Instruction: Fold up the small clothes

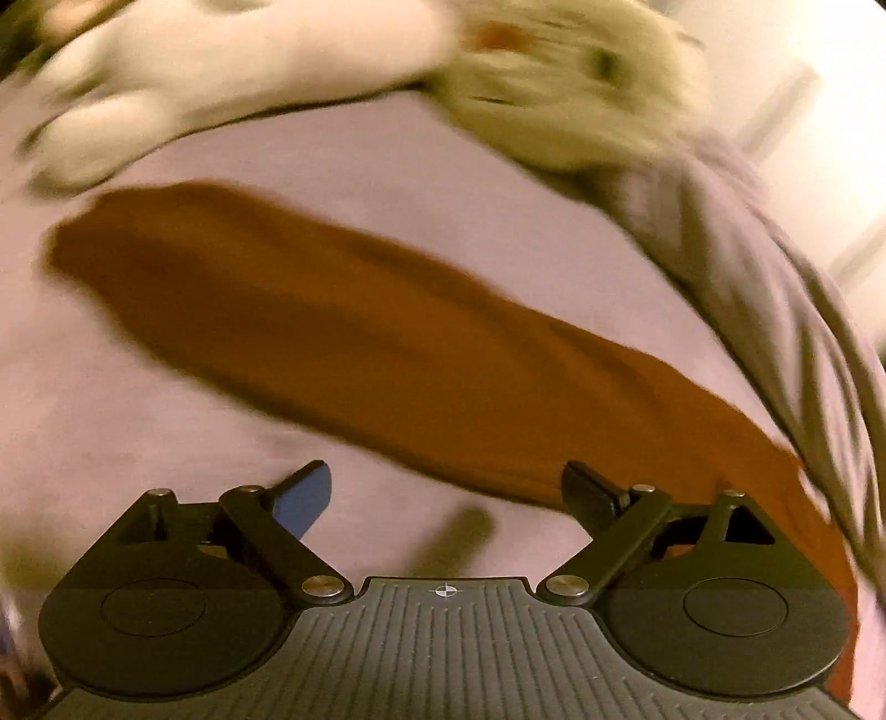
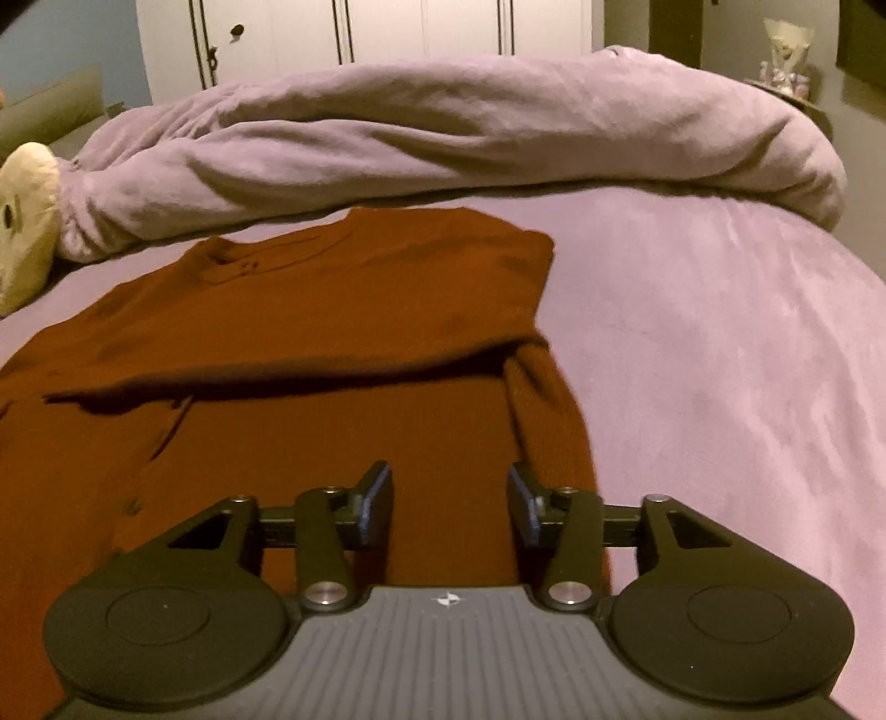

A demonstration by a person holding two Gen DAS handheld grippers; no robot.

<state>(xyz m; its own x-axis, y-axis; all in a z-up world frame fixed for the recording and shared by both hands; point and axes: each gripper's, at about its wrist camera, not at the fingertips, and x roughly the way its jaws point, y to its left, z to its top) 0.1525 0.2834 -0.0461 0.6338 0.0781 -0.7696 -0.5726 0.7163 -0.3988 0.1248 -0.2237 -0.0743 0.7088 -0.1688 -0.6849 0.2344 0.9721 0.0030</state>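
A rust-brown garment (image 2: 310, 354) lies on the lilac bedsheet (image 2: 720, 360), with its upper part folded over the lower part. In the blurred left wrist view the same brown garment (image 1: 343, 327) stretches as a long band from upper left to lower right. My left gripper (image 1: 448, 498) is open wide above the sheet, nothing between its fingers, the right finger (image 1: 587, 493) over the garment's edge. My right gripper (image 2: 449, 501) hovers over the near right part of the garment, jaws partly apart, nothing pinched.
A rolled lilac duvet (image 2: 443, 133) lies across the bed behind the garment. A cream plush toy (image 2: 25, 221) sits at the left edge; it appears as a cream plush toy (image 1: 554, 83) beside white cloth (image 1: 194, 83). White wardrobe doors (image 2: 360, 27) stand behind the bed.
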